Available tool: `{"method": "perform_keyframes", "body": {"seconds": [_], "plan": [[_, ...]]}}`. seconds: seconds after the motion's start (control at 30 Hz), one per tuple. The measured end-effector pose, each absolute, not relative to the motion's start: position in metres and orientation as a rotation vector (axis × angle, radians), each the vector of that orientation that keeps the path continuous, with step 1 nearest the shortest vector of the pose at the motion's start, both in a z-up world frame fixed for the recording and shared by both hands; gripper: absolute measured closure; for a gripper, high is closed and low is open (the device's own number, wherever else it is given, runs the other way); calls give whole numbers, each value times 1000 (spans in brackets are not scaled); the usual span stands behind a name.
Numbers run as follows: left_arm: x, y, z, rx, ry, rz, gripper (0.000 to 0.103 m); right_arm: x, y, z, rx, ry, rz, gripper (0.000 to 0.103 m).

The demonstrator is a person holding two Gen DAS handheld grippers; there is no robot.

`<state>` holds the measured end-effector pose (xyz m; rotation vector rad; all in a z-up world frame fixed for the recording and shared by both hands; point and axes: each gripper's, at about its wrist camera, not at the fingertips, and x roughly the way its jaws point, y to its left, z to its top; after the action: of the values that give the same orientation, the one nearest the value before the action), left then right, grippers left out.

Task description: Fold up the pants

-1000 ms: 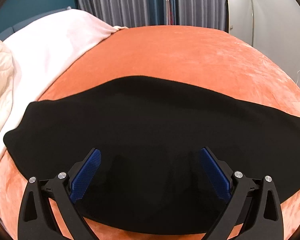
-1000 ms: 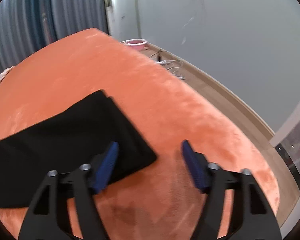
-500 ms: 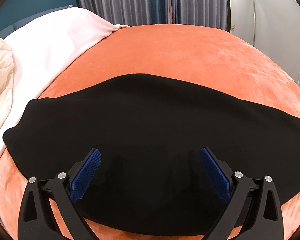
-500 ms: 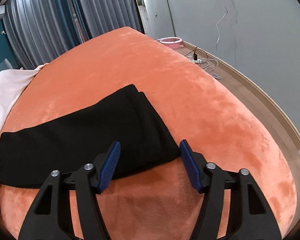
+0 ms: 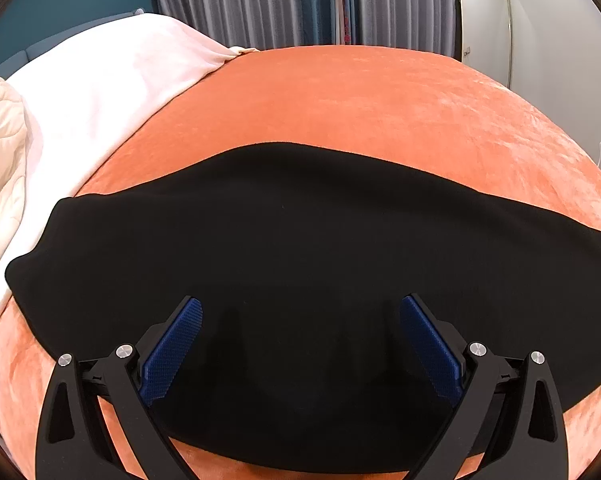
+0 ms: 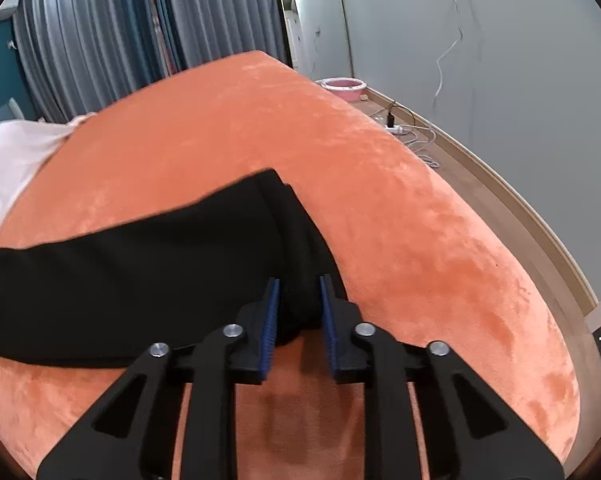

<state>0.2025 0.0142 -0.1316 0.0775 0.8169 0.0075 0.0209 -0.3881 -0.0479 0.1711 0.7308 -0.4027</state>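
The flat black soft cloth pants (image 5: 300, 264) lie spread on the fuzzy orange blanket (image 5: 360, 104) that covers the bed. They stretch from side to side across the bed.

In the left wrist view, the left gripper (image 5: 300, 344) hangs over the wide part of the pants. Its two blue pads are far apart, and nothing is pinched between them. The black cloth lies flat under the gap. You cannot tell if the tips touch the cloth.

In the right wrist view, the right gripper (image 6: 299, 304) is at the narrow end of the pants (image 6: 148, 272), near the corner close to the camera. Its jaws are closing, and a bunched bit of black cloth sits right between the blue pads (image 6: 271, 312). The pads look like they press on the cloth from both sides.

A second ago the right jaws were wide apart and the corner of the pants lay by the left pad only. Half a second ago the corner was between them, not squeezed. Now the gap is small and full of cloth. The left gripper looks the same as before, and the pants under it have not moved.

A white blanket (image 5: 100, 92) lies at the far left of the bed.
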Motion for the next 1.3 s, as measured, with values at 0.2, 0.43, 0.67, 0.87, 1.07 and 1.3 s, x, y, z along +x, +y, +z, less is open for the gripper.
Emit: {"method": "perform_keyframes", "body": {"seconds": [0.2,0.43,0.67,0.87,1.07,1.3], "plan": [[200,18,-124,68,789,-3,5,24,-402,-47,159,742,-499,95],[204,16,-135,75,865,-22,5,19,-404,-47,250,719,-490,81],[199,19,-123,110,816,-6,5,35,-409,-42,325,694,-487,14],[206,42,-116,83,846,28,5,55,-412,-66,394,802,-417,59],[209,85,-104,16,828,105,5,63,-353,-29,484,678,-280,89],[198,147,-93,-79,833,146,5,128,-193,19,433,671,108,89]]}}
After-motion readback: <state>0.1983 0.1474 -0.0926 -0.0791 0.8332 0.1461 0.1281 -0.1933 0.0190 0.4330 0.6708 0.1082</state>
